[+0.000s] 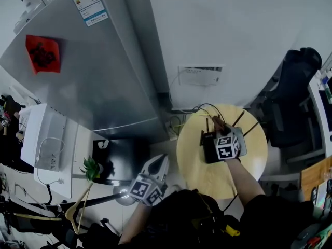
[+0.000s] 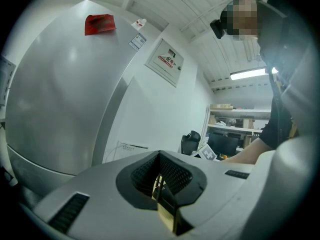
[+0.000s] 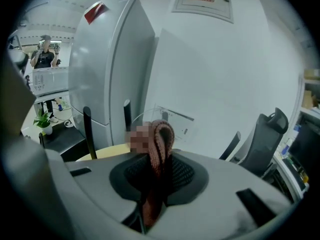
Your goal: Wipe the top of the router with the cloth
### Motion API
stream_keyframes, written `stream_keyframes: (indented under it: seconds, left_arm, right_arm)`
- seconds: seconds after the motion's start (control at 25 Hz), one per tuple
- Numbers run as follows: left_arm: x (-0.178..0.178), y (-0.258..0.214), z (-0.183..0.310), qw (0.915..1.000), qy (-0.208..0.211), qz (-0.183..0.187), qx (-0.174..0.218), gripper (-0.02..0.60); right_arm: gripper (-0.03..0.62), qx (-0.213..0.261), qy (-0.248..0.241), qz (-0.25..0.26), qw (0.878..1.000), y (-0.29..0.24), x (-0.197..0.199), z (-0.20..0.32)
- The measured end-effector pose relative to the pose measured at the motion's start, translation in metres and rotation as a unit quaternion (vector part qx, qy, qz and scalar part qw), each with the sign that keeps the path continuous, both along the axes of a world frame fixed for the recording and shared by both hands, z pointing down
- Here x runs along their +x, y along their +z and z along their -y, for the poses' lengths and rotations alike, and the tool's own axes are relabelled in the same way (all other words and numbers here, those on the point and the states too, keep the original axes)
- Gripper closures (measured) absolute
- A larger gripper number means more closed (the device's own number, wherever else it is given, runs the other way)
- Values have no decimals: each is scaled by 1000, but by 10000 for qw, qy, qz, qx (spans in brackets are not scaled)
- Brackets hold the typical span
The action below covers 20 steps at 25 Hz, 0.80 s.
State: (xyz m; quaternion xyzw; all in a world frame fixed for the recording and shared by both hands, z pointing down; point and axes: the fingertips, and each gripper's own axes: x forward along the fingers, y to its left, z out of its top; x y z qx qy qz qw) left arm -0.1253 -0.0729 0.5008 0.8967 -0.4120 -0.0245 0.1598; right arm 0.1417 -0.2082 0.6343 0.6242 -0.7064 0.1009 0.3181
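A black router (image 1: 209,150) with several upright antennas (image 3: 87,130) stands on a round wooden table (image 1: 193,165). My right gripper (image 1: 219,128) hovers right over the router, shut on a brown-pink cloth (image 3: 161,140) that loops out past the jaws. The cloth (image 1: 218,122) shows at the router's far edge in the head view. The router's top is mostly hidden under the gripper. My left gripper (image 1: 158,164) hangs off the table's left side, jaws shut with nothing between them (image 2: 161,196), aimed up at the fridge.
A tall silver fridge (image 1: 78,61) and a white wall with a wall box (image 1: 199,75) stand behind the table. A black office chair (image 1: 290,102) is at the right. A small plant (image 1: 91,167) and a white appliance (image 1: 44,139) sit at the left.
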Motion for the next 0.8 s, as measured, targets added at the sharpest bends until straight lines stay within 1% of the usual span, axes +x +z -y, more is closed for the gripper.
stream_keyframes:
  seconds: [0.12, 0.28, 0.4, 0.48, 0.56, 0.64, 0.8]
  left_arm:
    - [1, -3, -2, 10000, -3, -45, -12, 580]
    - [7, -4, -4, 10000, 54, -75, -20, 580]
    - [14, -4, -6, 9999, 92, -102, -1, 580]
    - [19, -5, -6, 9999, 116, -99, 6, 580]
    - [24, -5, -5, 9998, 142, -129, 19, 580]
    - [31, -6, -5, 9997, 170, -158, 41, 580]
    - [43, -9, -4, 9996, 248, -116, -4, 580]
  right_arm:
    - [531, 195, -94, -62, 9997, -19, -3, -3]
    - [530, 534, -193, 204, 9982, -31, -6, -7]
    - [530, 848, -337, 209, 9956, -50, -3, -11]
    - [530, 953, -332, 230, 9946, -60, 4, -15]
    - [530, 943, -255, 274, 9948, -63, 15, -19]
    - [530, 817, -194, 333, 9959, -58, 25, -22]
    - [530, 237, -121, 524, 9983, -26, 40, -28]
